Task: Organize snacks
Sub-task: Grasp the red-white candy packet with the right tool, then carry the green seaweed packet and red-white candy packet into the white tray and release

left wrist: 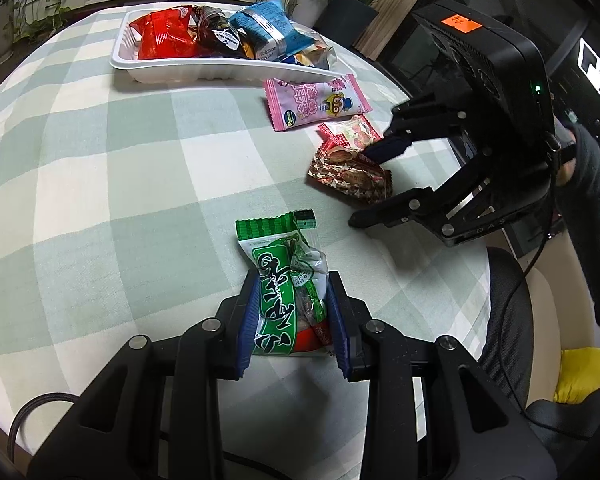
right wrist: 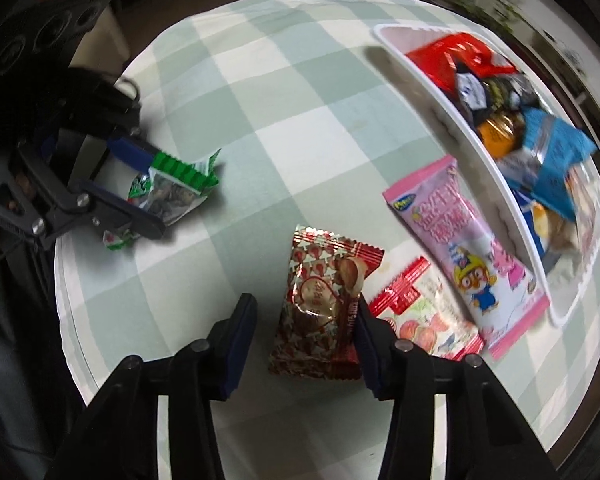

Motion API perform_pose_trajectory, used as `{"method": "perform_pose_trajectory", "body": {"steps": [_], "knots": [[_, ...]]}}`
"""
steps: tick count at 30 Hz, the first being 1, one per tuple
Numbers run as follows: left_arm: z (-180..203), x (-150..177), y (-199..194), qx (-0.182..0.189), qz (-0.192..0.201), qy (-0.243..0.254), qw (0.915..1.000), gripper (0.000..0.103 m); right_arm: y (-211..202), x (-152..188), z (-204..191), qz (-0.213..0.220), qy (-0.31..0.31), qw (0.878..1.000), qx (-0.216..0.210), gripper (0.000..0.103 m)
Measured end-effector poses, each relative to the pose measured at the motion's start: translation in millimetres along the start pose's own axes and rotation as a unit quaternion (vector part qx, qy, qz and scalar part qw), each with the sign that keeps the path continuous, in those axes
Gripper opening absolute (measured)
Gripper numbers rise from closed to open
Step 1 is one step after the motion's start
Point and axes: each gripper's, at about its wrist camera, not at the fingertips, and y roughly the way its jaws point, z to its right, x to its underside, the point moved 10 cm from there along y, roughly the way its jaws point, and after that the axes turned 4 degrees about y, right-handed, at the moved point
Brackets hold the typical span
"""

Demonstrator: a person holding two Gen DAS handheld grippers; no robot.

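My left gripper (left wrist: 293, 300) is shut on a green snack packet (left wrist: 284, 264) that rests on the checked tablecloth; the right wrist view shows the same grip (right wrist: 152, 196). My right gripper (right wrist: 304, 308) points down over a brown packet with red hearts (right wrist: 320, 304). The packet lies between the jaws: the right pad touches its edge and the left pad stands clear of it. From the left wrist view, the right gripper (left wrist: 360, 188) straddles that brown packet (left wrist: 348, 176).
A white tray (left wrist: 172, 70) at the far side holds several packets: red, dark and blue. A pink packet (left wrist: 316, 100) and a red-and-white packet (left wrist: 356, 134) lie between the tray and the brown packet. A dark-sleeved arm and a chair are at the table's right edge.
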Motion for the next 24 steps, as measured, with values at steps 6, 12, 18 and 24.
{"method": "perform_pose_trajectory", "body": {"steps": [6, 12, 18, 24], "knots": [[1, 0, 0, -0.010, 0.006, 0.000, 0.9999, 0.030, -8, 6, 7, 0.038, 0.091, 0.995, 0.019, 0.030], [1, 0, -1, -0.021, 0.012, 0.000, 0.9997, 0.029, -21, 19, 2, 0.086, 0.176, 0.980, 0.031, 0.021], [1, 1, -8, -0.032, 0.024, -0.002, 0.9992, 0.027, -40, 42, -6, 0.156, 0.267, 0.951, 0.022, 0.021], [0, -1, -19, -0.030, 0.039, -0.011, 0.9987, 0.026, -63, 62, -4, 0.230, 0.350, 0.908, -0.007, 0.021]]}}
